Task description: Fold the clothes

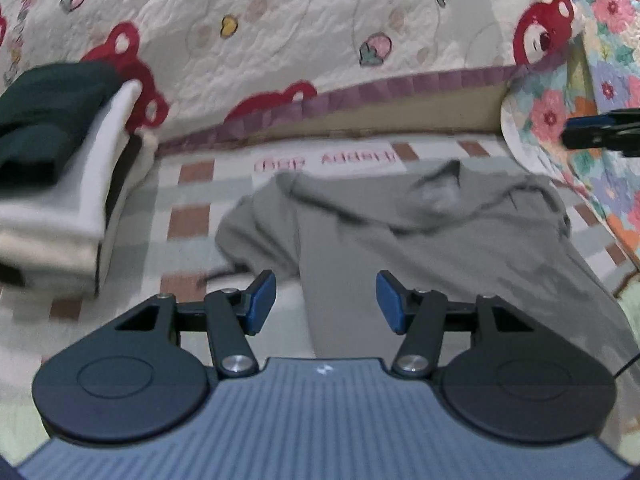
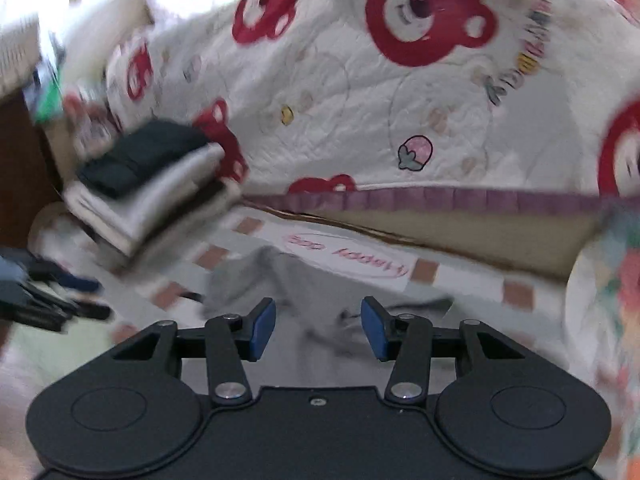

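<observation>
The left hand-held gripper (image 1: pixel 325 300) hangs with its 2 blue-padded fingers spread wide and nothing between them, just above the near part of the grey garment (image 1: pixel 420 240). The right hand-held gripper (image 2: pixel 318 328) is likewise spread apart and empty, held over the same grey garment (image 2: pixel 280 280); its view is smeared by blur, so whether the pads touch the cloth cannot be told.

The grey garment lies rumpled and unfolded on the checked sheet (image 1: pixel 192 216), its collar end toward the bear quilt and one sleeve bunched on the side nearer the stack. In the left wrist view the tip of the right hand-held gripper shows at the far right edge, beyond the garment's right shoulder.

Left of the garment, and apart from it, stands a stack of folded clothes (image 1: pixel 60 184): pale pieces below and a dark green one (image 1: pixel 48 120) on top. The same stack (image 2: pixel 152 192) appears left of the garment in the right wrist view.

Behind the garment a white quilt printed with red bears (image 1: pixel 280 40) rises, edged by a purple frill (image 1: pixel 400 88). Right of the garment lies a flowered quilt (image 1: pixel 600 60).
</observation>
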A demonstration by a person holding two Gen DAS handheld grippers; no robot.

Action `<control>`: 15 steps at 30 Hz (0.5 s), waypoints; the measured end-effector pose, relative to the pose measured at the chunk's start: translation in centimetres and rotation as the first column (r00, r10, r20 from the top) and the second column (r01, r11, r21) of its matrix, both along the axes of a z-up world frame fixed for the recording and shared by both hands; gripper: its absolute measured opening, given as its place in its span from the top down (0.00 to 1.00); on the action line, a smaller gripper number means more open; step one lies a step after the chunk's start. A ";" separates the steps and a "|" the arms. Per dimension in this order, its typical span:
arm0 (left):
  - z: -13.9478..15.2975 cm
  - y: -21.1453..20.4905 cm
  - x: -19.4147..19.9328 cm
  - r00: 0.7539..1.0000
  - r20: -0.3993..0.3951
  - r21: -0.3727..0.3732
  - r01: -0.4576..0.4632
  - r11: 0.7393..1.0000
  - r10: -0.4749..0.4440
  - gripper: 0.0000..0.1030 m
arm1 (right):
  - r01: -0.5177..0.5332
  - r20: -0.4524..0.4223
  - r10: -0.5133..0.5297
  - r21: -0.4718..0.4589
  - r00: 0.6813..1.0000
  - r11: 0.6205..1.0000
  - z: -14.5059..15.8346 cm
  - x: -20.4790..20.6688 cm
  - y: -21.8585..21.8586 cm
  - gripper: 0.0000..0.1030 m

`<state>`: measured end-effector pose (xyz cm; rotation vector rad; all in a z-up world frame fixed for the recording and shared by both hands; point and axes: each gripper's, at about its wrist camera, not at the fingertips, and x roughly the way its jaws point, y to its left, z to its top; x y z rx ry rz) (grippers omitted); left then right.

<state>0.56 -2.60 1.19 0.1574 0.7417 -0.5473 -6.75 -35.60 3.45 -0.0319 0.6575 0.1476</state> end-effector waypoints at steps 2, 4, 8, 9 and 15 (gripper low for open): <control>-0.8 -1.0 2.8 1.000 0.006 -0.009 -0.009 1.000 0.009 0.45 | -0.002 -0.044 -0.001 -0.070 0.999 0.998 -0.9 3.8 -0.5 0.49; -2.0 -2.1 5.8 1.000 -0.023 -0.030 -0.013 0.999 0.012 0.45 | 0.018 -0.071 -0.026 -0.122 0.997 0.992 -2.3 7.2 -1.5 0.49; -5.4 -4.1 10.7 0.997 -0.073 -0.041 -0.029 0.999 0.025 0.45 | 0.056 -0.122 -0.074 -0.143 0.990 0.988 -5.5 9.3 -4.3 0.63; -6.3 -4.6 11.6 0.996 -0.082 -0.043 -0.033 0.999 0.029 0.45 | 0.060 -0.137 -0.081 -0.151 0.987 0.987 -6.3 9.4 -4.9 0.68; -11.1 -5.4 15.2 0.996 -0.071 -0.017 -0.063 0.998 0.062 0.45 | 0.078 -0.223 -0.124 -0.203 0.967 0.976 -10.8 9.9 -8.7 1.00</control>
